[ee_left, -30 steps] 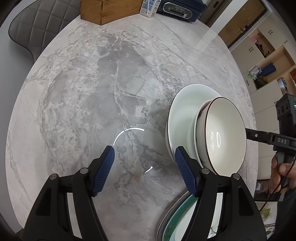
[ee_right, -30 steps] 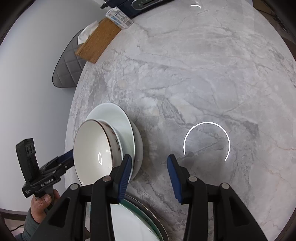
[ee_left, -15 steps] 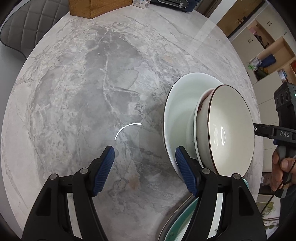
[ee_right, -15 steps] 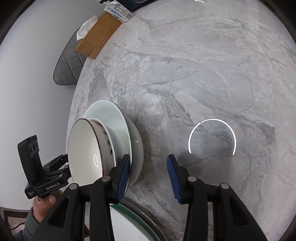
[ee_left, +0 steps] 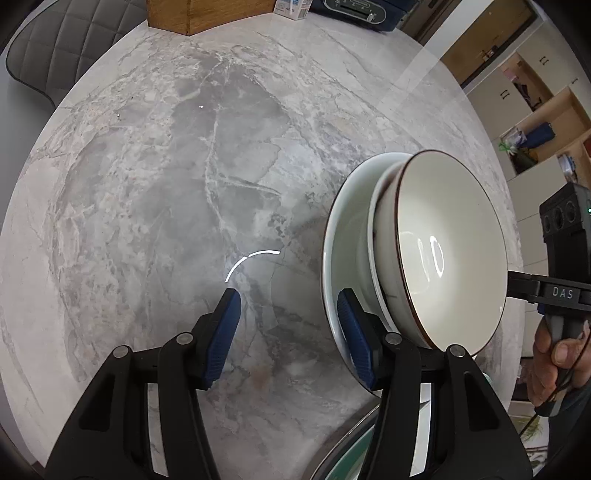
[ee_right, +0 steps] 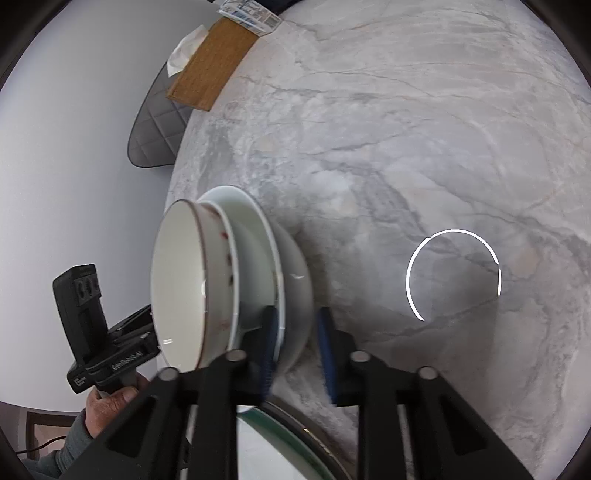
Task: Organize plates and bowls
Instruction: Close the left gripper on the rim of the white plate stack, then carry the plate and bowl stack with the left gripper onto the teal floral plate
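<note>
Lifting the stacked bowls [ee_right: 236, 280] above the marble table [ee_left: 166, 184] — my right gripper [ee_right: 297, 350] clamped on the white bowl's rim, my left gripper [ee_left: 288, 332] spread empty beside them — I judge the green-rimmed plate [ee_right: 288, 443] below needs a level set-down.

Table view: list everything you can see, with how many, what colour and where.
table: one, grey marble, under everything
white bowl: one, white, near edge
brown-rimmed bowl: one, cream, nested in the white bowl
plate: one, green-rimmed, nearest edge
box: one, brown wood, far edge
carton: one, white, beside the box
chair: one, grey, beyond the table
left gripper: black, blue pads, open
right gripper: same colours, astride the white bowl's wall
</note>
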{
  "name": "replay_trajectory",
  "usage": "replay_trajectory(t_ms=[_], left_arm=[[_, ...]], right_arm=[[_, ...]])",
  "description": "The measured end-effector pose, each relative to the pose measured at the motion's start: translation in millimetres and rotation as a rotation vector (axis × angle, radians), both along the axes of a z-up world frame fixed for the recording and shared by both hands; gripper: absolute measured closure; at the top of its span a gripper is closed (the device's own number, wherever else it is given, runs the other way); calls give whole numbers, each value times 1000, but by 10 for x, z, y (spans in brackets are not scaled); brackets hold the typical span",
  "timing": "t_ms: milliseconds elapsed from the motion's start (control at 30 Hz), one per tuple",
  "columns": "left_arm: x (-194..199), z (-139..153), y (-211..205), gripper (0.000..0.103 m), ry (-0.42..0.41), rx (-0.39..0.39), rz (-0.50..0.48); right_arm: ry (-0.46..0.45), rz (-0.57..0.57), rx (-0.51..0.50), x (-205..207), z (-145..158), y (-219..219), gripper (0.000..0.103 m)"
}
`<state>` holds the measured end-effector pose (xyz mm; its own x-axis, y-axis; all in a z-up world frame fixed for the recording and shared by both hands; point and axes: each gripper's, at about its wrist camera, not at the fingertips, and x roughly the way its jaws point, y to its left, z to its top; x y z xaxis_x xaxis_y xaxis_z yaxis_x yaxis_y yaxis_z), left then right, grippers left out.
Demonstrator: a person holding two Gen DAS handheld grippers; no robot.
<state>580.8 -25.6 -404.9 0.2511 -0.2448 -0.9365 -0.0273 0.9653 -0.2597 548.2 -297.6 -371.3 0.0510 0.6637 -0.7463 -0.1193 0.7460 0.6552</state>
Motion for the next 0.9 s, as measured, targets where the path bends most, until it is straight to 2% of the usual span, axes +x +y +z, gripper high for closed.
replay_trajectory(t_ms=[33,67,100,167,233,500,900], left_arm=[[11,5,-30,66,-1,-12,-13],[15,20,-74,82,-3,-20,-33],[31,42,-158,94,-8,3,-59],[50,54,-245,94,-4,51,-77],[71,36,-198,94,6,7,-53],[-20,96,-195,94,-3,6,-56],[-325,531,-199,94,-70,9,-71]], right_arm=[[-15,14,-25,-4,24,40,84],[-23,23,-39,-8,38,73,84],[-28,32,-46,-15,44,98,84],[-37,35,-64,-26,56,125,85],[-40,28,-77,-37,68,126,85],[-51,9,-110,-108,107,139,87],[-118,11,-152,-373,452,168,86]])
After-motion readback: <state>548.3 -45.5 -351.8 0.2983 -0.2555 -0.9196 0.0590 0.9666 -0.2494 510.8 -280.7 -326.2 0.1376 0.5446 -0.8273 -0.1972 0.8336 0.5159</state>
